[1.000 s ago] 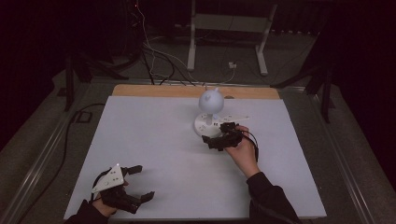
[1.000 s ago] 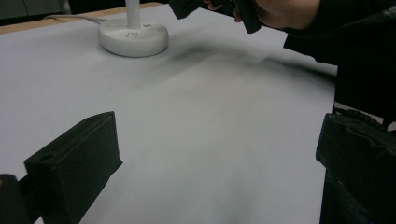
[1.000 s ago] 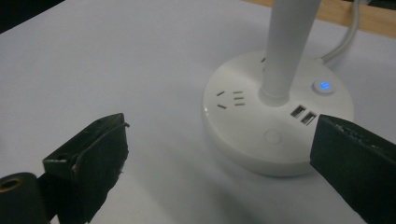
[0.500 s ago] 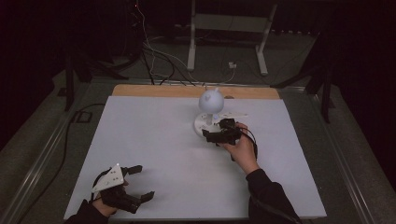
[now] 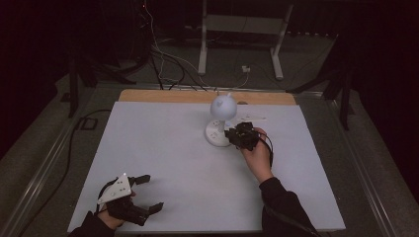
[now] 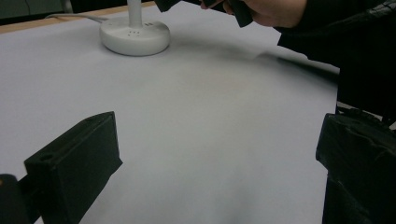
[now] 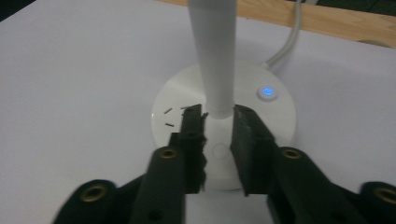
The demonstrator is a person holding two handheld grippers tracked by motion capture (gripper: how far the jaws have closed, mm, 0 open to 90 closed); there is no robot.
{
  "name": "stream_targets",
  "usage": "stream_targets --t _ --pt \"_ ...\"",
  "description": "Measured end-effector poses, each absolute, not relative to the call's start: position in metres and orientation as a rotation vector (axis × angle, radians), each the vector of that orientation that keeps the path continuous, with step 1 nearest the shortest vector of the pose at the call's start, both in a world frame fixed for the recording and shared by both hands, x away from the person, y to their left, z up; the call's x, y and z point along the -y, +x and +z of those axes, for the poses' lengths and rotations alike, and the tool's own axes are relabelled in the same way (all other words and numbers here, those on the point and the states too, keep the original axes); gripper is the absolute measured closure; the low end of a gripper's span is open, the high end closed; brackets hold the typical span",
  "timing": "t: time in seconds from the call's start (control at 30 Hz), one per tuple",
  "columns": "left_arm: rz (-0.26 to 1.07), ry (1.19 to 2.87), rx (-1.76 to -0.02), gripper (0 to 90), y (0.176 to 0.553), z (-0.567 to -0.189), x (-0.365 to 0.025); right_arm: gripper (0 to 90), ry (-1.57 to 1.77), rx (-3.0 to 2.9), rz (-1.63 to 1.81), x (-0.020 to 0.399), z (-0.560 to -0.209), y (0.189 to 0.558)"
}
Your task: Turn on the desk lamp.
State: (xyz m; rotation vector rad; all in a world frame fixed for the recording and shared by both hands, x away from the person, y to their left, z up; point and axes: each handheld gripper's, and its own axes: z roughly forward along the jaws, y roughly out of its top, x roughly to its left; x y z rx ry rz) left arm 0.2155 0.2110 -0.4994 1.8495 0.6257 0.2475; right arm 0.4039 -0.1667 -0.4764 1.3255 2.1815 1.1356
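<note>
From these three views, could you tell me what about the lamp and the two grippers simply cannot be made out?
- Lamp: its head is cut off by the top edge in the right gripper view.
- Right gripper: whether its tips touch the base or hang above is unclear; the jaws cover that spot.
- Markings on the base: too small in the high view.
- Left gripper: its right jaw is cut by the frame edge.

Dark lab: floor cables (image 5: 163,59), metal stand (image 5: 242,37)

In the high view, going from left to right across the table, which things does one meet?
left gripper with its grey three-cornered plate → white lamp on its round base → right gripper, held in the person's hand.
</note>
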Motion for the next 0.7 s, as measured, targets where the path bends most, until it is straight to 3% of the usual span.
stream_targets --t 0.1,0.7 --pt "0.250 1.851 -0.626 0.3 0.215 -0.500 -0.211 90.0 1.302 -2.180 1.107 0.167 -0.477 0.403" --pt "0.246 1.863 -0.622 0.3 0.215 -0.500 -0.210 90.0 0.970 -2.319 1.044 0.162 -0.494 0.410"
